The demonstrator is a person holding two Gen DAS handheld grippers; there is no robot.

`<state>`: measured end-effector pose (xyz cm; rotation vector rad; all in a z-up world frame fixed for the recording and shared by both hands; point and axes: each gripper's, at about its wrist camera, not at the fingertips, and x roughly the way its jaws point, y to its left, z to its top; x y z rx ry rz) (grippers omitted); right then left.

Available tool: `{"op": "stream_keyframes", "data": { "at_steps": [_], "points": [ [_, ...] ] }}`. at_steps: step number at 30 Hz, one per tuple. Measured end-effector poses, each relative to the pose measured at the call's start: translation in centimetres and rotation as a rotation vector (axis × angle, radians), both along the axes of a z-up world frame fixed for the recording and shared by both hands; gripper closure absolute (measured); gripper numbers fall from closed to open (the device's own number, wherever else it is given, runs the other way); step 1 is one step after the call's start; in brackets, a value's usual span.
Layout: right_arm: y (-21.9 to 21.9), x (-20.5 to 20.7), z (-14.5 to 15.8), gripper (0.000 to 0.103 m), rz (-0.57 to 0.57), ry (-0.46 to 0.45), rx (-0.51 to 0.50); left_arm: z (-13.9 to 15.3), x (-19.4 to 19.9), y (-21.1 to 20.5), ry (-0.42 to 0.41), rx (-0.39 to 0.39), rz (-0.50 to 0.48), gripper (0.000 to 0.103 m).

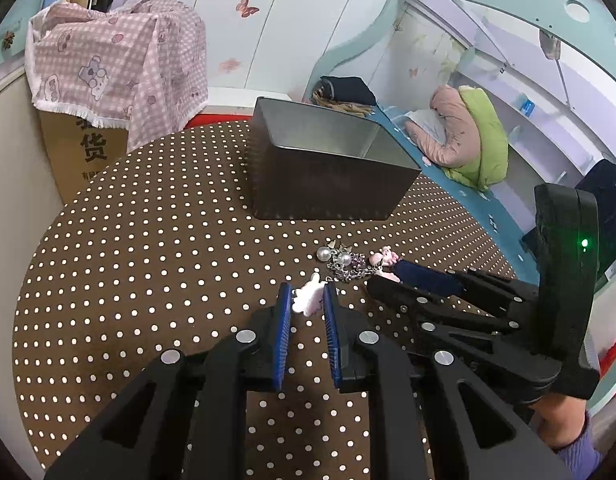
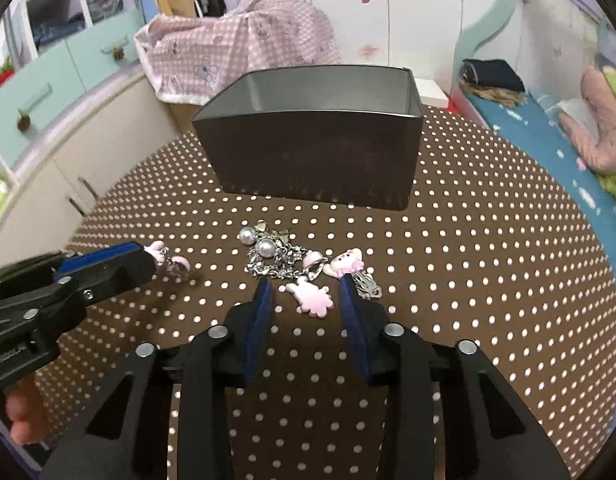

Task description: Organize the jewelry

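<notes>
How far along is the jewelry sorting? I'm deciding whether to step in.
Nothing looks stowed: the tin hides its floor, and pearls, chain and hair clip lie on the tablecloth. In hand: the left gripper brackets a pink charm, grip unclear; the right gripper stands open around a pink bunny charm. Left: everything.

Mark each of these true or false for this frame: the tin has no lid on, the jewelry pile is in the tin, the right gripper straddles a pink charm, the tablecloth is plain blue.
1. The metal tin stands with no lid on it. True.
2. The jewelry pile is inside the tin. False: the pile lies on the tablecloth, in front of the tin.
3. The right gripper has a finger on each side of a pink bunny charm, with gaps showing. True.
4. The tablecloth is plain blue. False: it is brown with white dots.
</notes>
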<state>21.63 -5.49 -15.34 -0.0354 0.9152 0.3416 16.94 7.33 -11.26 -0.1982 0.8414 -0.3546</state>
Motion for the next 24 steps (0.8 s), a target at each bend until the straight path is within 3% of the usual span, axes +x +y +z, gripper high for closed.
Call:
{"op": "stream_keyframes", "data": {
  "at_steps": [4, 10, 18, 24],
  "points": [
    [0.6, 0.1, 0.0, 0.087, 0.01, -0.018, -0.049, 0.1, 0.3, -0.1, 0.003, -0.013, -0.003, 0.088],
    [-0.7, -0.9, 0.9, 0.086, 0.007, -0.023, 0.007, 1.9, 0.6, -0.2, -0.035, -0.044, -0.034, 0.088],
    [-3.8, -1.0, 6.9, 0.086, -0.002, -0.119, 0.144, 7.0, 2.2, -0.4, -0.135, -0.118, -0.082, 0.088],
    [-4.6, 1.8, 10.4, 0.086, -0.015, -0.185, 0.172, 8.5, 5.8, -1.1, -0.147, -0.086, -0.069, 0.088]
  ]
}}
